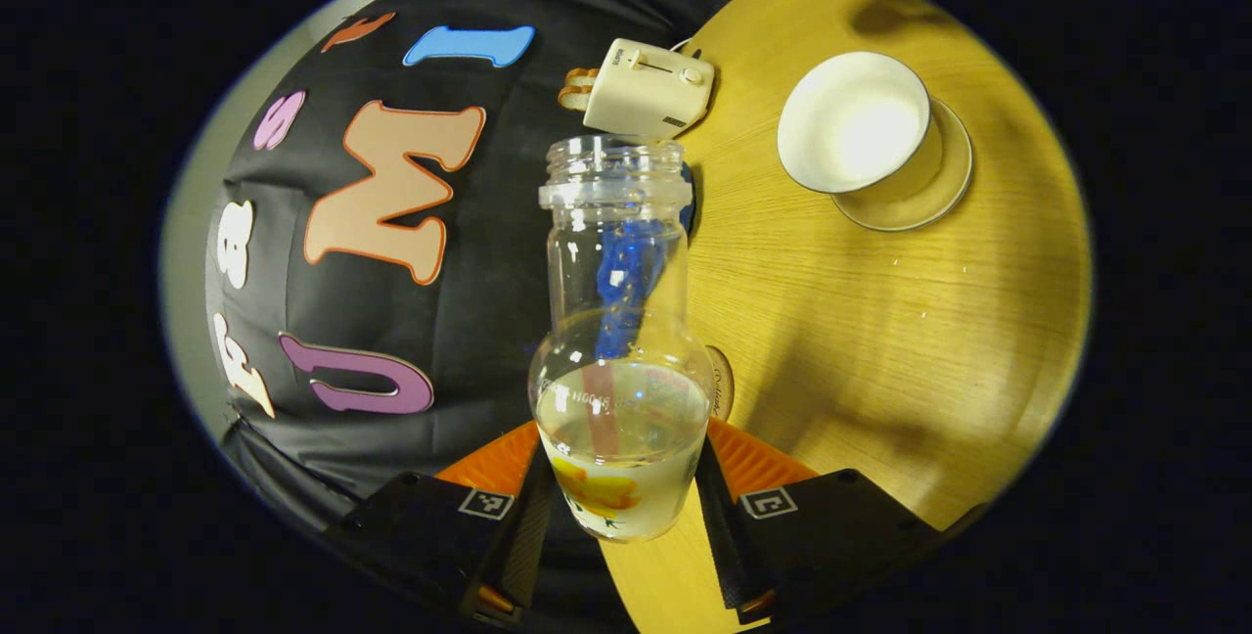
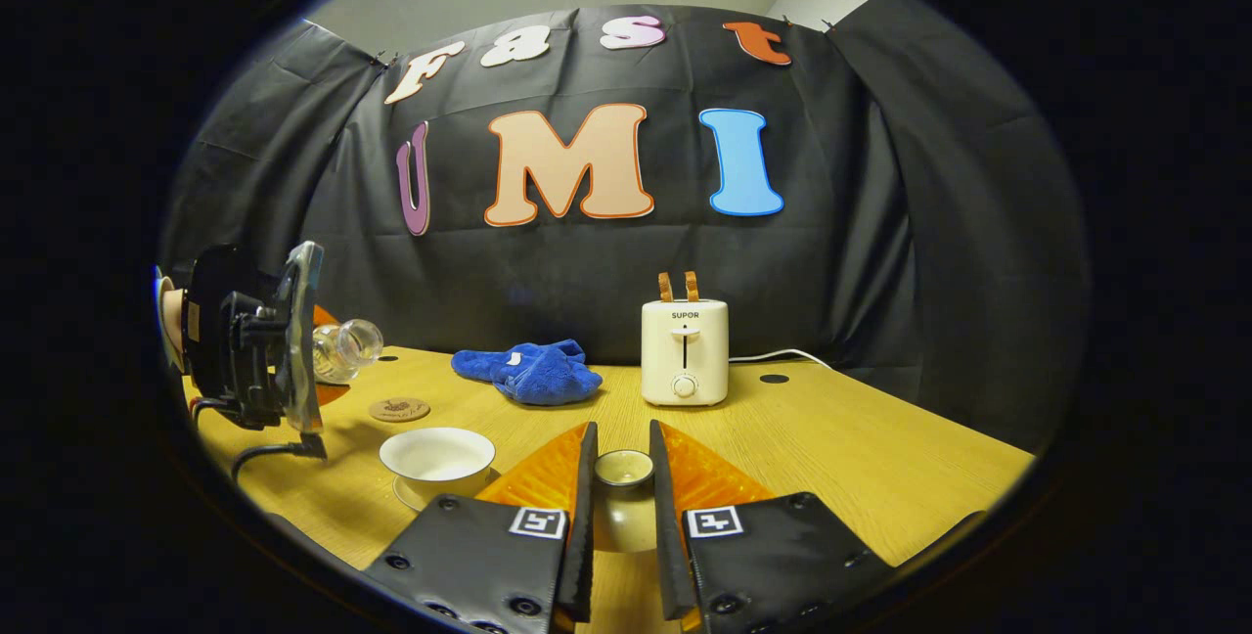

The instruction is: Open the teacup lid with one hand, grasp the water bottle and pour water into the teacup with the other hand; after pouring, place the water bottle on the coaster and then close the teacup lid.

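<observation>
Left gripper (image 1: 621, 497) clamps one water bottle (image 1: 620, 340), tipped sideways, open mouth pointing far, some water inside. Right gripper (image 2: 622, 497) pinches one teacup lid (image 2: 623, 470), both fingers pressing its knob. One teacup (image 2: 436, 456), uncovered, on saucer (image 1: 905, 199) at near left, bare wooden table (image 2: 861, 458) to its right. One coaster (image 2: 399, 409) behind the cup. Farther: one blue cloth (image 2: 530, 372), one toaster (image 2: 685, 350).

Clear glass water bottle (image 1: 620, 350) with yellow flower print low on its body, between own fingers in left gripper view. White teacup (image 2: 436, 454) left of right gripper, brown round coaster (image 2: 399, 409) beyond it. Blue cloth (image 2: 529, 372) and cream toaster (image 2: 685, 351) ahead. Light wood-grain table (image 2: 880, 458).
</observation>
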